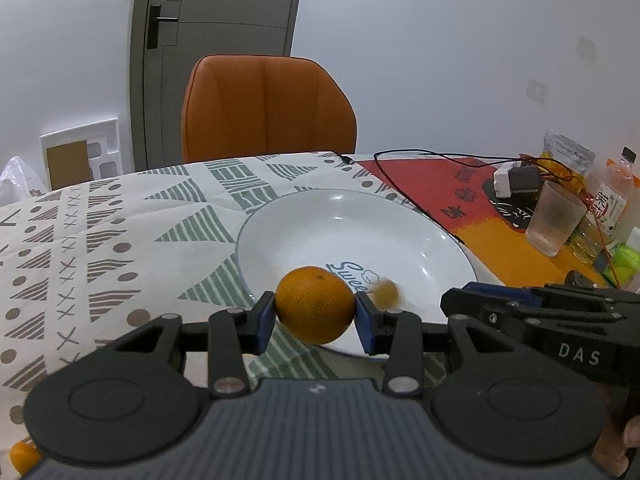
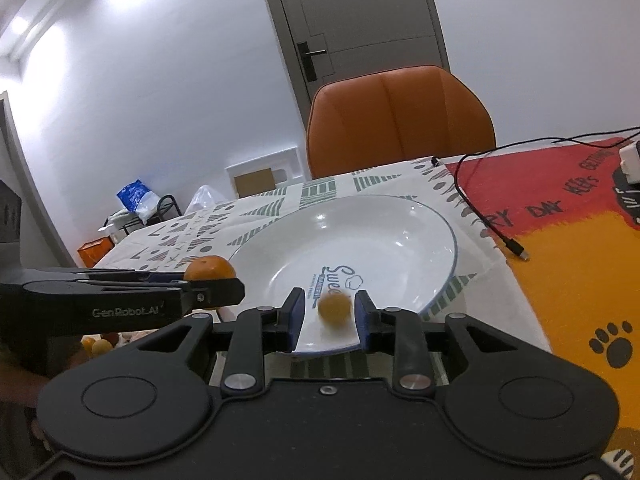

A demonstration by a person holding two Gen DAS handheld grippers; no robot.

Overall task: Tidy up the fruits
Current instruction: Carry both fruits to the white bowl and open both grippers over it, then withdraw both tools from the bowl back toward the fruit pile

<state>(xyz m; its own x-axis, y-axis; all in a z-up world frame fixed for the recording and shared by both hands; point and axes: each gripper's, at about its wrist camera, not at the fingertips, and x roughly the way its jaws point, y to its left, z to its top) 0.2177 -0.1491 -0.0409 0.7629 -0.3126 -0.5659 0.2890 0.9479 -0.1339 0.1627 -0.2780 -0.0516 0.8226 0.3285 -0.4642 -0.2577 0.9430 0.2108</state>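
My left gripper [image 1: 315, 316] is shut on an orange [image 1: 315, 303] and holds it over the near rim of a white plate [image 1: 352, 216]. The orange also shows in the right wrist view [image 2: 210, 269], with the left gripper's fingers [image 2: 160, 288] around it. My right gripper [image 2: 327, 320] is open over the plate's near edge [image 2: 400, 216]. A small blurred yellow fruit [image 2: 334, 309] is in the gap between its pads, touching neither. That fruit also shows in the left wrist view [image 1: 385, 293], and the right gripper's fingers [image 1: 520, 312] reach in from the right.
An orange chair [image 1: 268, 108] stands behind the table. A black cable [image 1: 400, 184], a frosted cup [image 1: 554, 220], a bottle [image 1: 614, 196] and a white adapter [image 1: 514, 180] lie at the right. More small fruits [image 2: 96, 346] lie at the lower left, and another orange [image 1: 22, 456].
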